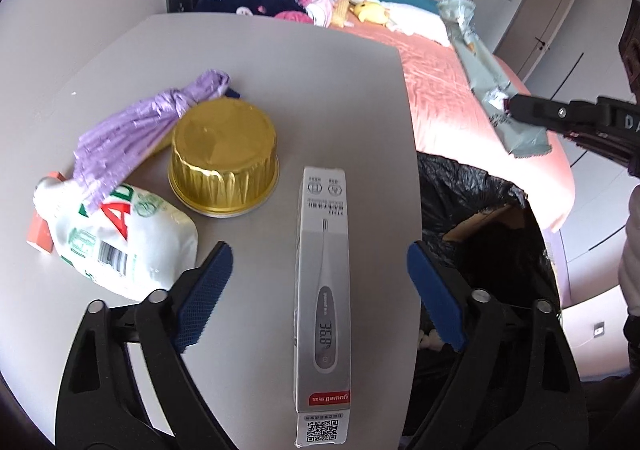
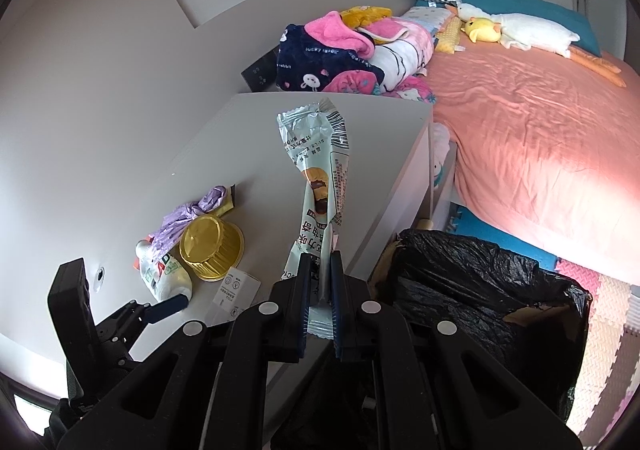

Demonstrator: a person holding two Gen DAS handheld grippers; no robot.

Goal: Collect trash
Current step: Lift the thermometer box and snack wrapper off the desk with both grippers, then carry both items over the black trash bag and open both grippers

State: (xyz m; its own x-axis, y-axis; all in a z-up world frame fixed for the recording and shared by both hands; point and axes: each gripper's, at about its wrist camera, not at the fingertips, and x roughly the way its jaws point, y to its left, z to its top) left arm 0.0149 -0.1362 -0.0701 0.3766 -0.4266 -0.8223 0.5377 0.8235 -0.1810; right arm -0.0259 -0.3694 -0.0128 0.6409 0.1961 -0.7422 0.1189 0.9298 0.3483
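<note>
My left gripper [image 1: 320,274] is open above the grey table [image 1: 280,82], its blue pads either side of a white thermometer box [image 1: 323,290] lying flat. To its left lie a gold foil cup [image 1: 224,162], a white printed bag [image 1: 120,242] and a purple knotted bag [image 1: 132,134]. My right gripper [image 2: 320,270] is shut on a pale green snack wrapper [image 2: 316,170], held upright in the air near the table's right edge; the wrapper also shows in the left wrist view [image 1: 480,66]. A bin lined with black plastic [image 2: 480,290] stands open beside the table.
A bed with a pink sheet [image 2: 540,130] lies beyond the bin, with folded clothes [image 2: 340,54] and plush toys [image 2: 484,28] at its head. An orange box [image 1: 38,234] lies behind the white bag. Foam floor mats [image 2: 600,310] lie at the right.
</note>
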